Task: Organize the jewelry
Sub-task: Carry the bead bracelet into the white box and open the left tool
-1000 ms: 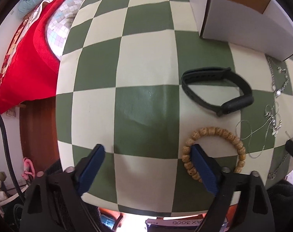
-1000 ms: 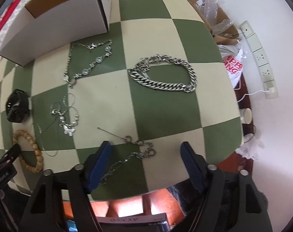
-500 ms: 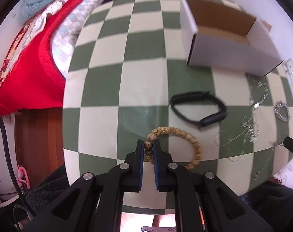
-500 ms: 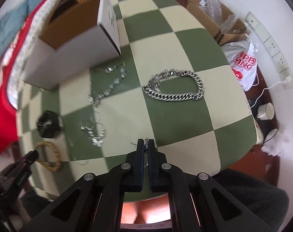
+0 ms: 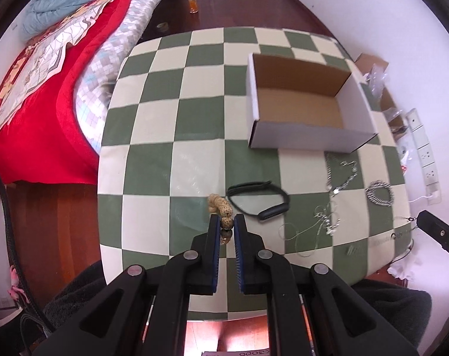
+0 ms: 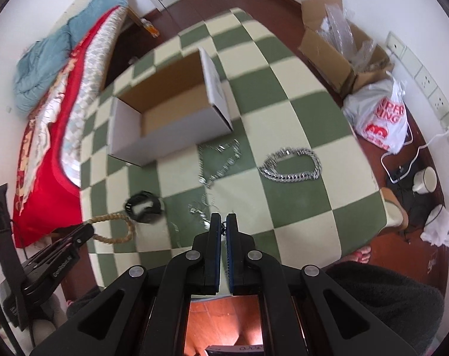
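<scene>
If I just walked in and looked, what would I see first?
Probably the green-and-cream checkered table with the open white box standing on it. The left gripper pinches a wooden bead bracelet above it, and a chunky silver chain shines on the table's right side.

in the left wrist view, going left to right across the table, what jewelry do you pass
wooden bead bracelet held in the left tongs → black fitness band → thin silver necklace with charms → chunky silver curb chain

Bright, soft daylight; fisheye warp, motion blur
</scene>
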Motion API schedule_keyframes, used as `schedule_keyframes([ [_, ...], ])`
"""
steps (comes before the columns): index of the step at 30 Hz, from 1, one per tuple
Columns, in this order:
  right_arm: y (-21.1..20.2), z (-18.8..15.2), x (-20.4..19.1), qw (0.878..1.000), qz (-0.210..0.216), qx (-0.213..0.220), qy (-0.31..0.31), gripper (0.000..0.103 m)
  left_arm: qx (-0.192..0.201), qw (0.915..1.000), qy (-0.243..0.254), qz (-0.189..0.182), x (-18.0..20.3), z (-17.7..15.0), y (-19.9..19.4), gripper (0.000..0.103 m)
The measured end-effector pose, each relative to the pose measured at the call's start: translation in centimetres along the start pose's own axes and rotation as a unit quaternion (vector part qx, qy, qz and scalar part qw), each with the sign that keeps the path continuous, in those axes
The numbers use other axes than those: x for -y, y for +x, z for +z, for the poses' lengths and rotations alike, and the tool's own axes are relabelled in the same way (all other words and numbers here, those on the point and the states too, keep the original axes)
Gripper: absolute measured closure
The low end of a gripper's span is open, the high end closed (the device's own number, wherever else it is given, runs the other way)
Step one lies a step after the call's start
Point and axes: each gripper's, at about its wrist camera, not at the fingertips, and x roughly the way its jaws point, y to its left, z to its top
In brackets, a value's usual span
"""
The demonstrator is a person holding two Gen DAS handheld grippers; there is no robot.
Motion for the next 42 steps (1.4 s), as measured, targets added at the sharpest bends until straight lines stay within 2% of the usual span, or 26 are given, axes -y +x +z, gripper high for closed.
schedule_keyframes([
  [5, -3.2, 0.9, -2.0, 0.999, 0.013, 0.028, -0.017, 0.1, 0.014, 0.9998, 0.01, -0.009, 0.2, 1.4, -2.0, 0.096],
  [9, -5.4, 2.2, -3.4, 0.998, 0.015, 0.053, -0.029, 0.1, 0.046, 0.9985, 0.028, -0.009, 1.2, 3.4, -4.4, 0.096],
  [16, -8.1, 6.2, -6.8, 0.993, 0.009, 0.094, -0.071, 0.1, 0.094, 0.9949, 0.036, 0.004, 2.3, 7.6, -6.8, 0.096],
  [20, -8.1, 8.8, -8.9, 0.992, 0.012, 0.1, -0.082, 0.1, 0.1, 0.9948, 0.019, 0.006, 2.2, 10.3, -6.5, 0.096],
  [25, -7.3, 12.6, -10.9, 0.99, 0.005, 0.106, -0.095, 0.1, 0.084, 0.9962, -0.02, -0.015, 1.6, 13.5, -4.9, 0.096],
  [29, -5.0, 15.2, -11.9, 0.991, -0.006, 0.09, -0.1, 0.1, 0.049, 0.9965, -0.048, -0.048, 1.4, 15.6, -2.5, 0.096],
  [33, -1.8, 17.1, -11.7, 0.993, -0.019, 0.064, -0.097, 0.1, -0.003, 0.9926, -0.079, -0.092, 1.2, 17.2, 0.6, 0.096],
  [37, 1.3, 18.4, -10.6, 0.995, -0.032, 0.037, -0.09, 0.1, -0.052, 0.9848, -0.099, -0.133, 1.2, 18.0, 3.6, 0.096],
  [42, 4.8, 18.9, -9.0, 0.996, -0.048, 0.007, -0.081, 0.1, -0.078, 0.9841, -0.101, -0.124, 1.3, 18.5, 6.3, 0.096],
])
